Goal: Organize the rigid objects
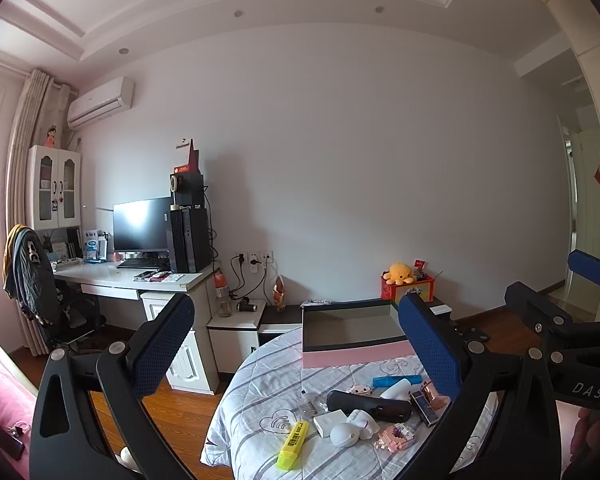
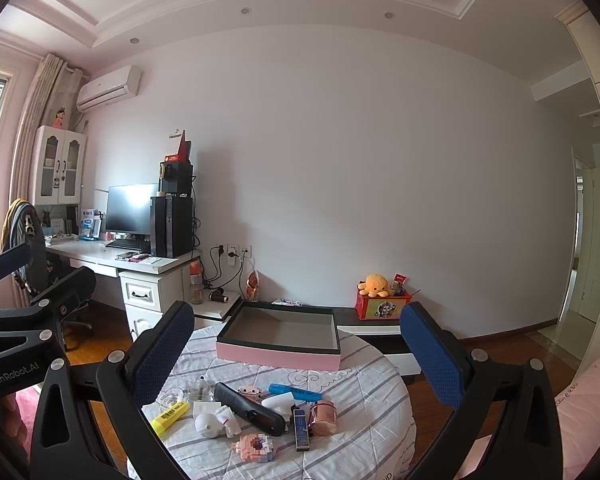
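Note:
A round table under a striped cloth carries a heap of small items: a yellow highlighter, a black remote, a blue marker, a pink block figure, a rose-gold jar and white pieces. Behind them lies an open pink box, empty inside. My right gripper hangs open above the heap, holding nothing. My left gripper is open too, up and left of the table; the highlighter and box show between its fingers.
A white desk with monitor, computer tower and chair stands at the left. A low dark cabinet behind the table carries a red box with a yellow plush octopus. Wooden floor surrounds the table. A doorway opens at the right.

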A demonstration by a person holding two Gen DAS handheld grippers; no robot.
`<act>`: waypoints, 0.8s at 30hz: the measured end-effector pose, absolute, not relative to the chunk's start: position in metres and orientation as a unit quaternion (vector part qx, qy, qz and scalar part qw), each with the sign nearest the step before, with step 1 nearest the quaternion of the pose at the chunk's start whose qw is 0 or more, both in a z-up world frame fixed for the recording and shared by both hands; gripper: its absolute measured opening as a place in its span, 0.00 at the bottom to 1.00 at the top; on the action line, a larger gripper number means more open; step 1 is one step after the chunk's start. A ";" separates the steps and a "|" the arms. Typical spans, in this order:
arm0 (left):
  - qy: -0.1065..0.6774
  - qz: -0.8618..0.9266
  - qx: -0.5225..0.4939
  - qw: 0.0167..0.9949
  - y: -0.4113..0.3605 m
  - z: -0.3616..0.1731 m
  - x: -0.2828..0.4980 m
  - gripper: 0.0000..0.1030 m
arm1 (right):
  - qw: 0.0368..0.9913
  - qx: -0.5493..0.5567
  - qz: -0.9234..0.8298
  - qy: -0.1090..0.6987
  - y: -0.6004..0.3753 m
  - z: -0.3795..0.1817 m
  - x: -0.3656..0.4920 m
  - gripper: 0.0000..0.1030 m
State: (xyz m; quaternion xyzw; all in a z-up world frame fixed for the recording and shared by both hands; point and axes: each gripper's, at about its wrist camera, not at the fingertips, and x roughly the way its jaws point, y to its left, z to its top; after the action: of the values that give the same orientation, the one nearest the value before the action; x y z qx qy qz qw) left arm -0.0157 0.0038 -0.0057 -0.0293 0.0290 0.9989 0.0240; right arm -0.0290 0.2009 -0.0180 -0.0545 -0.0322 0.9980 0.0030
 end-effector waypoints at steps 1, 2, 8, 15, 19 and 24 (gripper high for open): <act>0.029 0.999 -0.030 0.025 0.004 -0.006 -0.016 1.00 | 0.003 -0.054 0.998 -0.032 0.201 -0.018 -0.029 1.00; 0.030 0.999 -0.030 0.025 0.004 -0.006 -0.016 1.00 | 0.003 -0.055 0.998 -0.032 0.201 -0.018 -0.029 1.00; 0.028 0.999 -0.030 0.023 0.003 -0.007 -0.017 1.00 | 0.002 -0.054 0.998 -0.034 0.201 -0.019 -0.029 1.00; 0.024 0.999 -0.029 0.024 0.000 -0.006 -0.016 1.00 | 0.001 -0.055 0.998 -0.037 0.199 -0.018 -0.030 1.00; 0.024 0.999 -0.029 0.025 0.000 -0.006 -0.016 1.00 | 0.001 -0.055 0.998 -0.038 0.198 -0.017 -0.029 1.00; 0.024 0.999 -0.029 0.025 0.000 -0.005 -0.016 1.00 | 0.000 -0.053 0.998 -0.039 0.199 -0.017 -0.029 1.00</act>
State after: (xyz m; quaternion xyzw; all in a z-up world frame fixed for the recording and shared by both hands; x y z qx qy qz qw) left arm -0.0163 0.0001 -0.0053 -0.0294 0.0241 0.9990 0.0250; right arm -0.0292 0.1987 -0.0167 -0.0529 -0.0391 0.9978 0.0004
